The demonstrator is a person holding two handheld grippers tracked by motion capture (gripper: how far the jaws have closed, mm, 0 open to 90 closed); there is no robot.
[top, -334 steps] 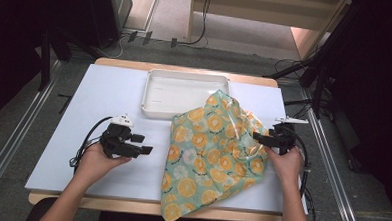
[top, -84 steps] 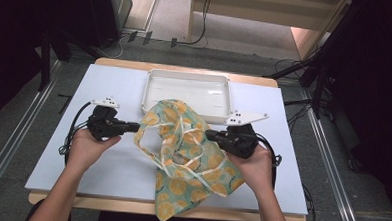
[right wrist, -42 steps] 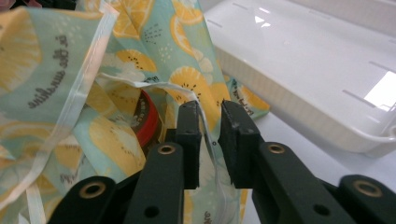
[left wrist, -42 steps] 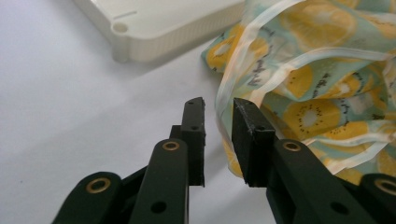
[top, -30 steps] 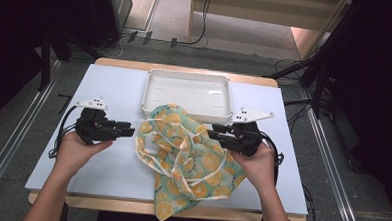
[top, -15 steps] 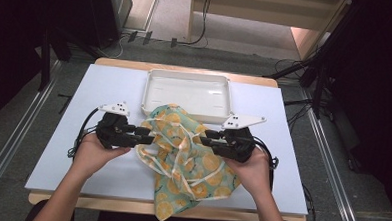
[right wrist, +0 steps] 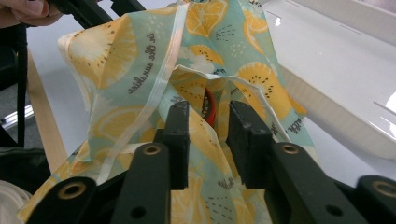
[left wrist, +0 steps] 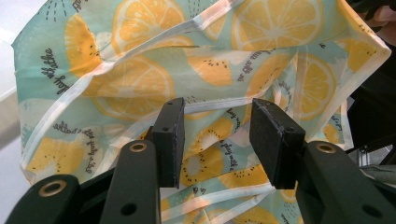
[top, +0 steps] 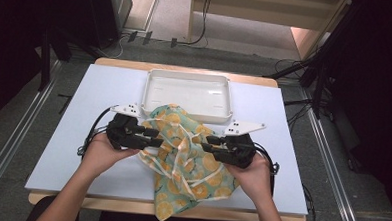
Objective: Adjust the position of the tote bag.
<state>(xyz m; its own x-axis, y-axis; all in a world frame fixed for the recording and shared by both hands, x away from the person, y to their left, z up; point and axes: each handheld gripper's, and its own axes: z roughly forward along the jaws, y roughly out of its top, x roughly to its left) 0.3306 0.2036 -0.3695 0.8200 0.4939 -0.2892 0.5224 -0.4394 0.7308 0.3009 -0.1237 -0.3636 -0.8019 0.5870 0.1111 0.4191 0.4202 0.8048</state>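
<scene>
A teal cloth (top: 187,155) printed with orange citrus slices lies bunched at the middle of the white table, one corner hanging over the front edge. My left gripper (top: 155,138) points right into the cloth's left side. Its jaws have just been opening; in the left gripper view they stand apart (left wrist: 217,135) with the cloth (left wrist: 140,79) lying loose between and beyond them. My right gripper (top: 208,143) points left at the cloth's right side. In the right gripper view its jaws (right wrist: 208,133) pinch a raised fold of the cloth (right wrist: 126,79).
An empty white tray (top: 185,90) sits just behind the cloth, its near wall close to both grippers; it also lies at the right of the right gripper view as the tray (right wrist: 336,56). The table's bare surface (top: 83,115) spreads to the left. Cables trail from both grippers.
My left gripper has moved right, from the open table up to the cloth's left edge, and its jaws stand wider. The right gripper has barely shifted. The cloth is bunched tighter between them.
</scene>
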